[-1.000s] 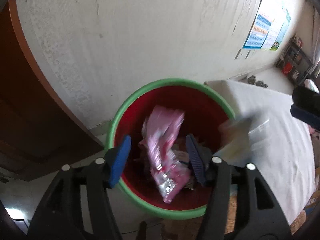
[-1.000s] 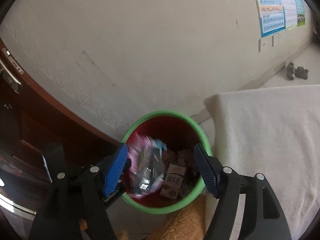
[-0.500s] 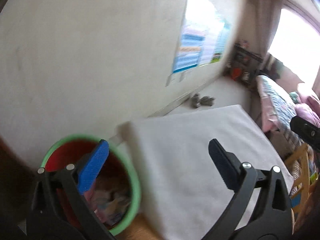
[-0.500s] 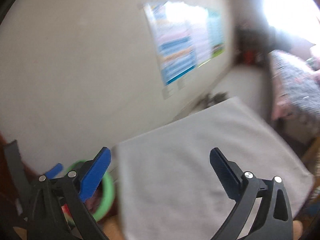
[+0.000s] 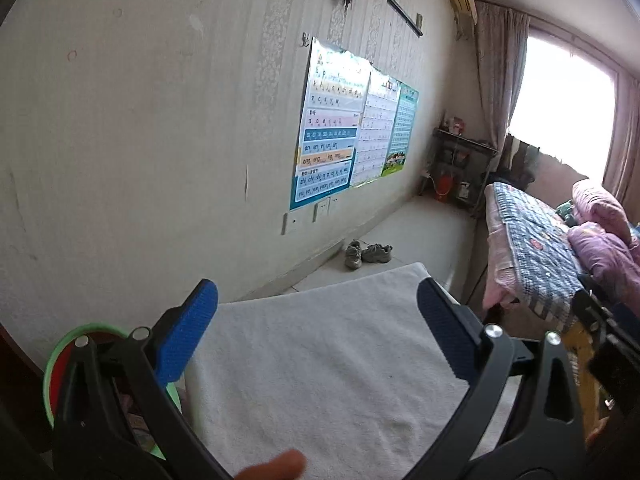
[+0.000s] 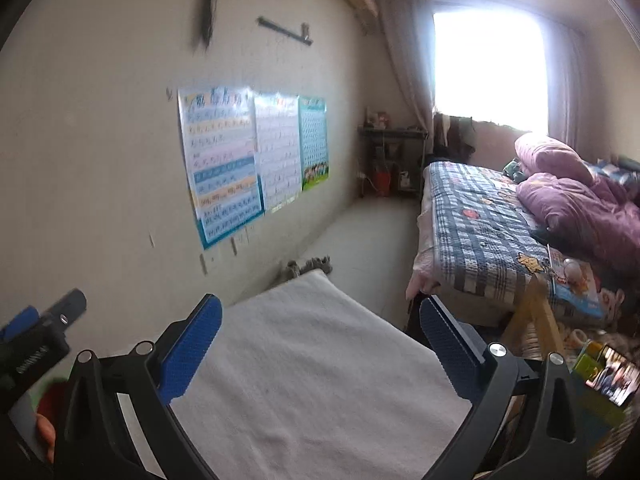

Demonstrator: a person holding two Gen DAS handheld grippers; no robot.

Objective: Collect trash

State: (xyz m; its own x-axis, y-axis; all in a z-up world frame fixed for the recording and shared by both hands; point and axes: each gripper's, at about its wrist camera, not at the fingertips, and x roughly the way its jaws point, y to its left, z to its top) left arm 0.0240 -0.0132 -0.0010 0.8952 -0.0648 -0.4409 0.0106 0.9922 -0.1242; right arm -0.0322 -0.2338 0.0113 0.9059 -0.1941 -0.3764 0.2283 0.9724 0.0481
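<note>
Jaws: we held both the left gripper [image 5: 318, 338] and right gripper [image 6: 320, 346] spread, empty | white cloth [image 5: 320, 380] beneath | bin [image 5: 54, 364] lower left.

Both views have swung up and away from the trash bin [image 5: 60, 356], which a second ago filled the centre and now sits at the 8 o'clock edge. The left hand-held gripper [image 5: 316, 340] and right hand-held gripper [image 6: 320, 344] now hang over the white-covered counter [image 5: 320, 380], jaws spread wider.

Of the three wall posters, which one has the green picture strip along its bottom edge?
The far poster, the teal one nearest the window. The near poster has blue, pink and orange bands; the middle poster is mostly white.
</note>
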